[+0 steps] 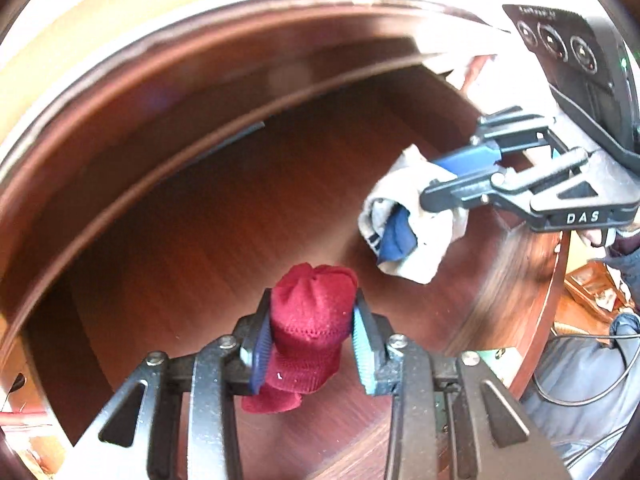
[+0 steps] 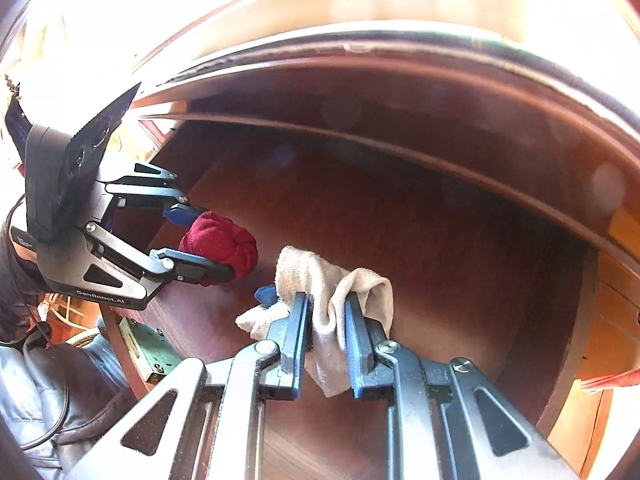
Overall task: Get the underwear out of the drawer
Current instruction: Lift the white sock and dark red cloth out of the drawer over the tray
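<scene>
My left gripper [image 1: 310, 312] is shut on a rolled dark red underwear bundle [image 1: 310, 328] and holds it over the floor of the open wooden drawer [image 1: 208, 216]. My right gripper [image 2: 326, 312] is shut on a beige underwear bundle [image 2: 324, 280] with a blue piece [image 2: 266, 295] rolled inside. The right gripper [image 1: 440, 184] with the beige bundle [image 1: 416, 232] shows at the right of the left wrist view. The left gripper [image 2: 216, 240] with the red bundle [image 2: 224, 242] shows at the left of the right wrist view. Both bundles are inside the drawer [image 2: 440, 240], close together.
The drawer's back wall [image 1: 168, 92] curves across the top of both views. Its front edge with a metal lock plate [image 2: 148, 350] is at lower left in the right wrist view. A grey jacket and a black cable [image 1: 580, 380] lie outside the drawer.
</scene>
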A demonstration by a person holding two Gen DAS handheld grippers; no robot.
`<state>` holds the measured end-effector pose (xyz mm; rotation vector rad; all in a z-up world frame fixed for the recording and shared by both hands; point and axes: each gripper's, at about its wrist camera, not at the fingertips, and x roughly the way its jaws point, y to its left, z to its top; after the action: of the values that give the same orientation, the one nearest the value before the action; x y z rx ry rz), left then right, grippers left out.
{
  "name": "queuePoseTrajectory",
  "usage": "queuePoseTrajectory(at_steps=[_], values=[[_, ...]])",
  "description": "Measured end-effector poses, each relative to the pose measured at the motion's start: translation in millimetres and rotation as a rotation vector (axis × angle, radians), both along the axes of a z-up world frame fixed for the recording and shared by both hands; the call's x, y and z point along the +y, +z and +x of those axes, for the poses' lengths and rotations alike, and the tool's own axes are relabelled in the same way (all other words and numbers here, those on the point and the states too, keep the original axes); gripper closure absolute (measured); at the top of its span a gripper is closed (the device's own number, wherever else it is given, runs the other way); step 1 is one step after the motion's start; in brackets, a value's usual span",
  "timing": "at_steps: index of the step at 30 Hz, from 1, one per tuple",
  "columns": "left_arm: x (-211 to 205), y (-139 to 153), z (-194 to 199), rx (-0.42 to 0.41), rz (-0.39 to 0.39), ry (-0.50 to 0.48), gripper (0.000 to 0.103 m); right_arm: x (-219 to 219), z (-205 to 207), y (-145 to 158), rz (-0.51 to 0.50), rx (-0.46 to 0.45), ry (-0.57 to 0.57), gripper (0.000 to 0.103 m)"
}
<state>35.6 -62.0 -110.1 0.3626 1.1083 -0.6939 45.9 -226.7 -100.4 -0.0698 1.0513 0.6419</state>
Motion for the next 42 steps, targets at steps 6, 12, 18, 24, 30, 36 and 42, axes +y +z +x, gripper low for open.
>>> queuePoseTrajectory(at_steps=[6, 12, 18, 24, 30, 36, 42], values=[[16.6, 30.7, -7.3, -0.077, -0.041, 0.065, 0.069, -3.6, -13.7, 6.8, -0.010, -0.056, -0.011, 0.084], [30.7, 45.1, -15.9, -0.163, -0.068, 0.138, 0.069, -5.3, -29.1, 13.2, 0.004, -0.110, -0.015, 0.084], [36.6, 49.6, -24.8, -0.221, -0.069, 0.169, 0.069, -13.0, -42.2, 17.9, 0.044, -0.143, -0.016, 0.084], [49.3, 60.8, -23.9, -0.273, -0.081, 0.195, 0.069, -25.9, -53.4, 24.8, 0.089, -0.185, -0.021, 0.084], [60.9, 67.0, -20.7, -0.340, -0.084, 0.223, 0.069, -39.9, -66.3, 32.9, 0.130, -0.244, -0.016, 0.084], [57.0, 69.2, -21.1, -0.390, -0.111, 0.254, 0.069, -52.1, -79.3, 38.9, 0.174, -0.310, -0.016, 0.084], [60.1, 72.5, -23.1, -0.430, -0.144, 0.292, 0.069, -61.2, -90.5, 44.1, 0.195, -0.356, -0.017, 0.084]])
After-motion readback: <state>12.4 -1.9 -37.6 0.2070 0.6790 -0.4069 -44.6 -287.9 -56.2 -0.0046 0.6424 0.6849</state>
